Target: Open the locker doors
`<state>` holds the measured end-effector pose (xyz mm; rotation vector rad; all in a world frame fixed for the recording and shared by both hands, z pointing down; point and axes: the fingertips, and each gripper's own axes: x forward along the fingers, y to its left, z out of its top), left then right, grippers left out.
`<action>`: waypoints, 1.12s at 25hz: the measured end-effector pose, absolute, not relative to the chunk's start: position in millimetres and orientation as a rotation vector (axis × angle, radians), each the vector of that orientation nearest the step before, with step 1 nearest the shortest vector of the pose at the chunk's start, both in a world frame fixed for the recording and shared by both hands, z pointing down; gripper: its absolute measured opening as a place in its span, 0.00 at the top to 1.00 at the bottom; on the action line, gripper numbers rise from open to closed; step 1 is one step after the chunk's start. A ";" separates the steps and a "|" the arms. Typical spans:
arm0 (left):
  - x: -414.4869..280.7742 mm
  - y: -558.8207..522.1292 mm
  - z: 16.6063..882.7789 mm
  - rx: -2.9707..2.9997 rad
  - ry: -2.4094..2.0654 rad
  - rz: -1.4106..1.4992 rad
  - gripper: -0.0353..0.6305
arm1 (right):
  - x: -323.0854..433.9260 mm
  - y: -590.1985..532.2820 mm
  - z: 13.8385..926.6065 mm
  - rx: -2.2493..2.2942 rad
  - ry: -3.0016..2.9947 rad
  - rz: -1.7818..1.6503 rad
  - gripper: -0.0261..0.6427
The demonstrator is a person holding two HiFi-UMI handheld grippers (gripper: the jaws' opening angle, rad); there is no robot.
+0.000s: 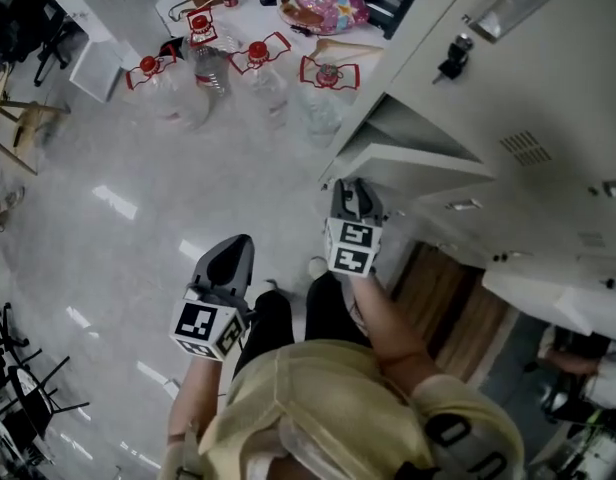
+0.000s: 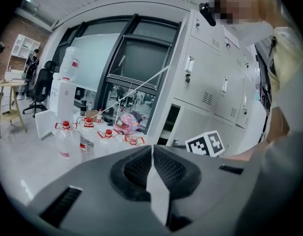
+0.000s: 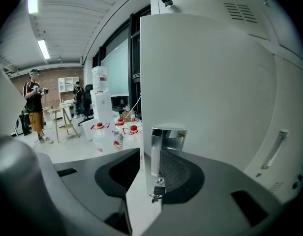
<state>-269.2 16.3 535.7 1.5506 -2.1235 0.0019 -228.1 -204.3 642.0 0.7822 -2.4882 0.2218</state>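
A bank of pale grey lockers [image 1: 548,88] fills the right side of the head view. One lower door [image 1: 413,163] stands swung out from it. My right gripper [image 1: 354,200] sits at that door's free edge. In the right gripper view the door's edge [image 3: 144,132], its chrome handle [image 3: 167,140] and a small key [image 3: 156,193] lie between my right gripper's [image 3: 151,168] wide jaws. The handle is close against the right pad and the left pad stands clear, so it is open. My left gripper [image 1: 231,258] [image 2: 151,154] hangs shut and empty over the floor.
Several clear water bottles [image 1: 258,68] with red caps stand on the floor beyond the door, beside a colourful bag [image 1: 323,3]. A key hangs in an upper locker [image 1: 453,56]. A person [image 3: 33,104] stands far off by a wooden stool [image 1: 18,118].
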 end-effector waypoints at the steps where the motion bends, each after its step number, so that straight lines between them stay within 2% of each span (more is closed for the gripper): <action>1: -266.8 21.6 535.7 1.560 -2.111 0.000 0.94 | -224.2 -200.0 641.3 0.782 -2.479 0.220 0.81; 18: -223.9 28.9 522.2 1.830 -1.931 0.092 0.94 | -153.4 -155.4 637.5 0.855 -2.470 0.208 0.81; 28: -221.0 45.7 517.7 1.932 -1.894 0.131 0.94 | -97.6 -136.0 641.9 0.991 -2.403 0.250 0.80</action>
